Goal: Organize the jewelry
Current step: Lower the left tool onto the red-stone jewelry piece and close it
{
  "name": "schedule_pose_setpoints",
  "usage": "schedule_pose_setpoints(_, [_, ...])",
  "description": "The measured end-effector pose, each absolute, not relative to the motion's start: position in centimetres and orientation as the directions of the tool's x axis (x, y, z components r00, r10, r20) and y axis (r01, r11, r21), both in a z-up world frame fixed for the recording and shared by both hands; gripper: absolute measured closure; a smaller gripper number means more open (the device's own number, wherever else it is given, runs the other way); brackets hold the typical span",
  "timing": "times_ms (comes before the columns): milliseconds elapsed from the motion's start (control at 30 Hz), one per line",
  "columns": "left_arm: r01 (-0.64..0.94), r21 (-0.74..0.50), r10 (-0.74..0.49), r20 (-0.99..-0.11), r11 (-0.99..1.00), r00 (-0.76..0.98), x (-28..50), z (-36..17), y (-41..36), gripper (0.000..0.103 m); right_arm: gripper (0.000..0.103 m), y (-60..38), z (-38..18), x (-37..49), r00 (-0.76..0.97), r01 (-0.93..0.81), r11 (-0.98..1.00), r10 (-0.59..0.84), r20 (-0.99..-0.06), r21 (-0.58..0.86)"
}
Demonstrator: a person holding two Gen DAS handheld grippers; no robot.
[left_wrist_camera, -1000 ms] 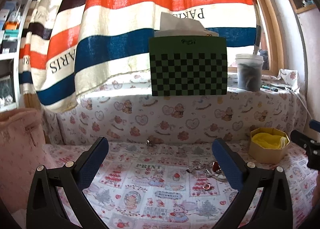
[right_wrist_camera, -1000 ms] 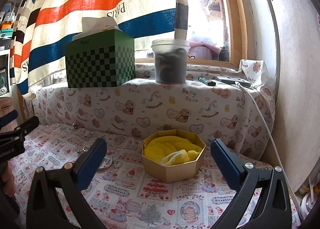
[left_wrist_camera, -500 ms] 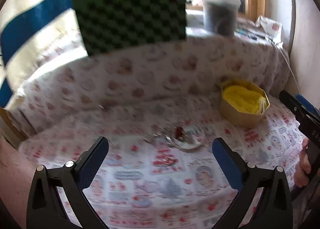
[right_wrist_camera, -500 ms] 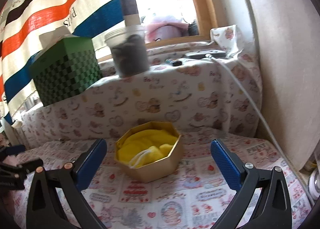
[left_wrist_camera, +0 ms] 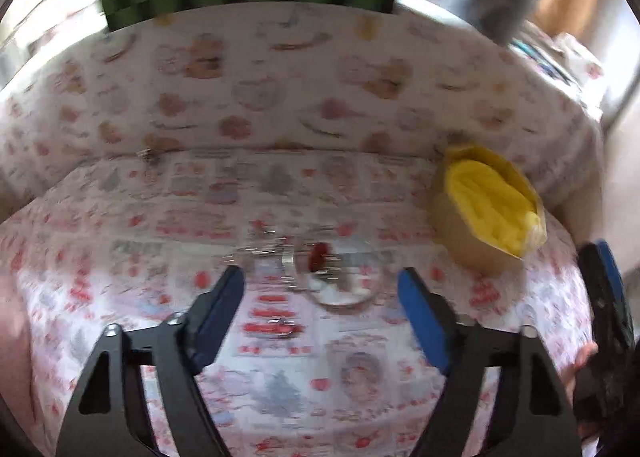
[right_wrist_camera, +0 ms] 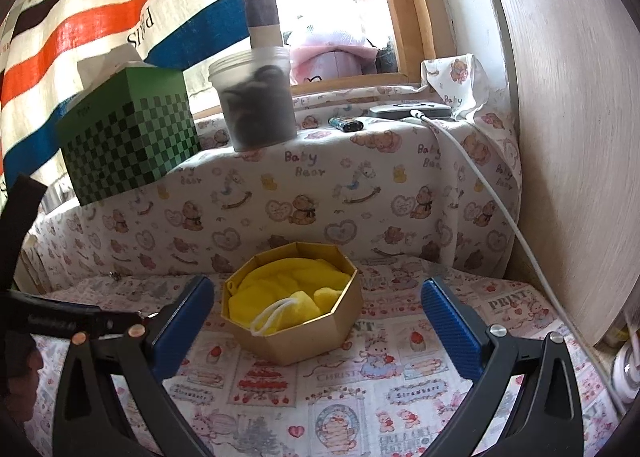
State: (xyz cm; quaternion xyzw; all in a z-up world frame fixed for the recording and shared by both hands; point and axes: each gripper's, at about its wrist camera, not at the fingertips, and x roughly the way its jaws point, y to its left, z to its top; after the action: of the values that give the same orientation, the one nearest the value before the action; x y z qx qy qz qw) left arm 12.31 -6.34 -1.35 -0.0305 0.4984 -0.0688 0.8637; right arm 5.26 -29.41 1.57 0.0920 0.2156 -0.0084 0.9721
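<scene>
A blurred pile of silver jewelry with a red stone [left_wrist_camera: 316, 261] and a silver bangle [left_wrist_camera: 344, 289] lies on the printed cloth. My left gripper [left_wrist_camera: 320, 301] is open and hovers just short of the pile. A gold octagonal box [right_wrist_camera: 296, 305] lined with yellow cloth sits to the right; it also shows in the left wrist view [left_wrist_camera: 484, 213]. My right gripper [right_wrist_camera: 316, 321] is open and empty, its jaws on either side of the box, slightly in front of it. A small silver piece [right_wrist_camera: 114, 275] lies by the back fold.
A green checkered tissue box [right_wrist_camera: 128, 137] and a plastic jar [right_wrist_camera: 256, 101] stand on the cloth-covered ledge. A white cable [right_wrist_camera: 492, 193] runs down by the wooden wall on the right. The other gripper shows at the left wrist view's right edge [left_wrist_camera: 608, 297].
My left gripper has dropped and moved forward toward the jewelry pile, and its jaws have narrowed somewhat. My right gripper has come closer to the gold box.
</scene>
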Motion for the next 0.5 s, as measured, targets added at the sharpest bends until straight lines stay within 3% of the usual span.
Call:
schedule_pose_setpoints(200, [0.114, -0.079, -0.125, -0.864, 0.990, 0.488, 12.4, -1.1, -7.5, 0.039, 0.000, -28.9, 1.5, 5.3, 0.904, 0.046, 0.987, 0.024, -0.428, 0.151])
schedule_pose_setpoints(267, [0.121, -0.041, -0.096, -0.870, 0.992, 0.484, 13.2, -1.6, -8.1, 0.062, 0.000, -28.9, 1.5, 5.2, 0.906, 0.046, 0.988, 0.022, -0.423, 0.150])
schedule_pose_setpoints(333, [0.136, -0.073, -0.126, -0.889, 0.988, 0.440, 14.1, -2.5, -8.2, 0.075, 0.000, -28.8, 1.5, 5.3, 0.905, 0.044, 0.988, 0.023, -0.425, 0.147])
schedule_pose_setpoints(400, [0.134, -0.106, -0.153, -0.898, 0.985, 0.412, 14.6, -2.9, -8.1, 0.076, 0.000, -28.9, 1.4, 5.4, 0.901, 0.037, 0.987, 0.033, -0.432, 0.153])
schedule_pose_setpoints(500, [0.123, -0.019, -0.074, -0.884, 0.992, 0.462, 15.0, -2.7, -8.5, 0.078, 0.000, -28.9, 1.3, 5.4, 0.894, 0.017, 0.983, 0.067, -0.443, 0.182])
